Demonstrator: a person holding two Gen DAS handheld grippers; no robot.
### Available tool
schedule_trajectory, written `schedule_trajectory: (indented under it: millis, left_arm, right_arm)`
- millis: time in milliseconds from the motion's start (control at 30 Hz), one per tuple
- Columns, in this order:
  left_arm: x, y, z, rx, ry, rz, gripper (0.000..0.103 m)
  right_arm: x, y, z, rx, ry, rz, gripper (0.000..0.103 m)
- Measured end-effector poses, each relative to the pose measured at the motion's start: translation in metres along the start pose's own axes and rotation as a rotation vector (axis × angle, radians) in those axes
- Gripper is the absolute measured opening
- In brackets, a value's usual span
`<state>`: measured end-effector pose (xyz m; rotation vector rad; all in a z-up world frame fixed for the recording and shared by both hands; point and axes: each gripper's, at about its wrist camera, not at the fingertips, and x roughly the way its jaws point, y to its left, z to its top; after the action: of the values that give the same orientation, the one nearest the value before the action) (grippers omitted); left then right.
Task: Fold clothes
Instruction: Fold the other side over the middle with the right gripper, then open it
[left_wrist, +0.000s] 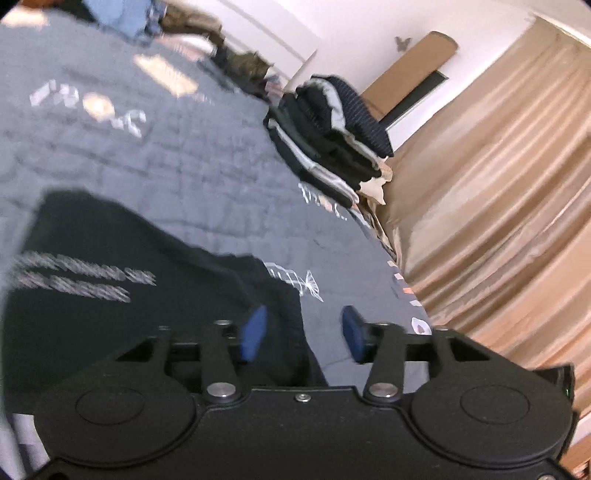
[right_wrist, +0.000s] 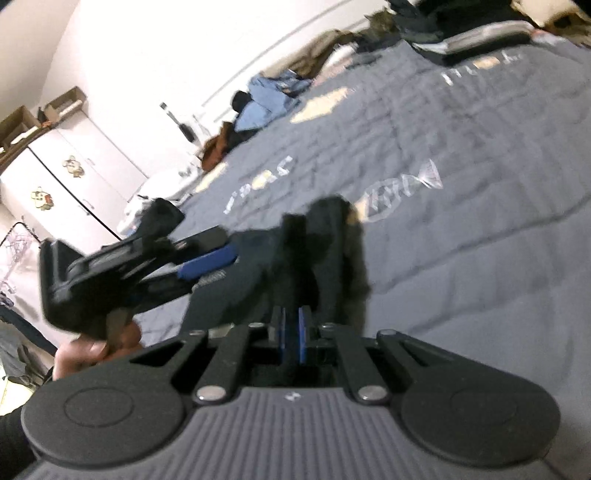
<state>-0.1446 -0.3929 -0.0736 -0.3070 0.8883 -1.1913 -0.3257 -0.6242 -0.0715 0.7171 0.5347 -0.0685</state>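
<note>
A black garment (left_wrist: 110, 266) with white lettering lies on the grey-blue bedspread (left_wrist: 166, 166) at the lower left of the left wrist view. My left gripper (left_wrist: 303, 332) is open over the garment's right edge; the left blue pad (left_wrist: 255, 332) is over the cloth, the right one over the bedspread. In the right wrist view my right gripper (right_wrist: 293, 339) is shut on a bunched fold of the black garment (right_wrist: 295, 258), which rises in front of the pads. The left gripper (right_wrist: 214, 251) appears there at the left, held by a hand (right_wrist: 92, 350).
A stack of folded dark and light clothes (left_wrist: 325, 140) sits near the bed's far right edge, beside a tan curtain (left_wrist: 498, 184). Loose clothes, some blue (right_wrist: 266, 99), are heaped along the wall side of the bed. A white wardrobe (right_wrist: 55, 177) stands beyond.
</note>
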Motion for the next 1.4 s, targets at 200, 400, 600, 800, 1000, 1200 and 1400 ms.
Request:
schedule_trajectory:
  millis: [200,400,600,800,1000,1200,1400]
  left_arm:
    - [-0.055,0.012,0.0,-0.006,-0.059,0.04,0.055]
    - [-0.074,0.037,-0.01,-0.057,-0.056,0.058,0.055]
    - [-0.081,0.058,-0.009,-0.094,-0.027,0.044,0.055]
    - [-0.079,0.076,0.003,-0.135,0.0,-0.041,0.056]
    - [-0.046,0.096,0.016,-0.218,0.038,-0.118,0.056]
    - [-0.017,0.103,0.037,-0.216,0.05,-0.142,0.056]
    - [0.026,0.108,0.045,-0.236,0.102,-0.147,0.056]
  right_arm:
    - [0.024,0.025,0.003,-0.033,0.029,0.07,0.008]
    - [0.061,0.033,-0.006,-0.047,0.143,0.047,0.019]
    - [0.066,0.01,-0.008,0.036,0.181,-0.054,0.013]
    - [0.055,-0.002,-0.007,0.081,0.178,-0.094,0.009]
    - [0.051,0.007,0.001,0.063,0.111,-0.047,0.013]
    - [0.066,0.022,0.02,0.046,0.036,0.02,0.013]
    - [0.095,0.016,0.042,0.063,0.012,-0.001,0.014]
